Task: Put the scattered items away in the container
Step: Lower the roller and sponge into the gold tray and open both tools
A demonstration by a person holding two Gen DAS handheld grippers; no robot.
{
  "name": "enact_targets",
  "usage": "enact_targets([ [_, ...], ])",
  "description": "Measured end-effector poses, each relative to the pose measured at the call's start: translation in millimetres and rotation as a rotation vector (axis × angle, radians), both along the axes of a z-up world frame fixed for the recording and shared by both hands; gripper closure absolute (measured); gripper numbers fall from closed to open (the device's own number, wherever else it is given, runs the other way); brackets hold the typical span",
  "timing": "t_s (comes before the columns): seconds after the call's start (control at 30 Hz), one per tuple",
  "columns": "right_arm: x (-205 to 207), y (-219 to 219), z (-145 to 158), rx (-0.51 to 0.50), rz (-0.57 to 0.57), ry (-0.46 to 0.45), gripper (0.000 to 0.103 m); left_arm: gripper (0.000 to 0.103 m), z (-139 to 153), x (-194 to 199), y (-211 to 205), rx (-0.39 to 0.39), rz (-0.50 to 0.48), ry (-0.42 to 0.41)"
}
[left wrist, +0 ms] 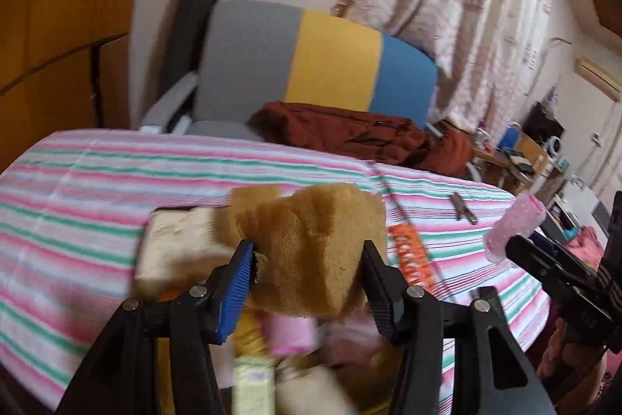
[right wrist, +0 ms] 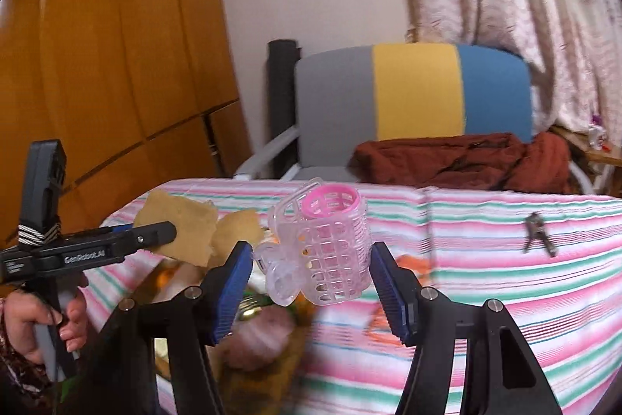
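Note:
My left gripper (left wrist: 307, 271) is shut on a tan sponge (left wrist: 311, 244), held above the striped table. Under it lies a blurred yellow container (left wrist: 248, 333) with pink and cream items inside. My right gripper (right wrist: 311, 282) is shut on a clear pink plastic hair roller (right wrist: 322, 247), also lifted off the table. In the left wrist view the roller (left wrist: 513, 224) and the right gripper (left wrist: 509, 247) show at the far right. In the right wrist view the left gripper (right wrist: 171, 232) carries the sponge (right wrist: 186, 224) at the left, over the container (right wrist: 163, 279).
An orange comb-like item (left wrist: 412, 259) and a small metal clipper (left wrist: 462, 209) lie on the pink-green striped cloth (left wrist: 97, 181). Behind the table stands a grey, yellow and blue chair (left wrist: 330, 57) with a maroon garment (left wrist: 350, 131). A person's hand (right wrist: 23, 321) grips the left handle.

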State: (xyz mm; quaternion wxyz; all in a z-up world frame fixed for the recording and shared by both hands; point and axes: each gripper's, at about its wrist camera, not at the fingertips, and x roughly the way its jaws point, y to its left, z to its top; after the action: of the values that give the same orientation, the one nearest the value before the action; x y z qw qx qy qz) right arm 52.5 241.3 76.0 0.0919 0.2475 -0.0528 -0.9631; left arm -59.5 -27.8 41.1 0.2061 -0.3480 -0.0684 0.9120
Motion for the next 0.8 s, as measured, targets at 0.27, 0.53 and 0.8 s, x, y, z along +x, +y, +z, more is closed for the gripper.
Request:
enact_targets([
  [0.27,-14.7,-45.0,-26.8,-0.07,0.122,-0.097,0.04,0.047,-23.4,10.8,-57.1,-0.006,0.11,-0.058],
  [0.53,-37.6,-64.0,-57.0,-0.163,0.153,-0.225,0.029,0.034,-61.3,13.5,-78.2,-0.023,0.177,-0.208],
  [0.8,-35.9,-50.2,-55.7,-0.223,0.114,-0.205,0.02,0.032,-59.3,26.8,-80.9,0.0,0.162,-0.188],
])
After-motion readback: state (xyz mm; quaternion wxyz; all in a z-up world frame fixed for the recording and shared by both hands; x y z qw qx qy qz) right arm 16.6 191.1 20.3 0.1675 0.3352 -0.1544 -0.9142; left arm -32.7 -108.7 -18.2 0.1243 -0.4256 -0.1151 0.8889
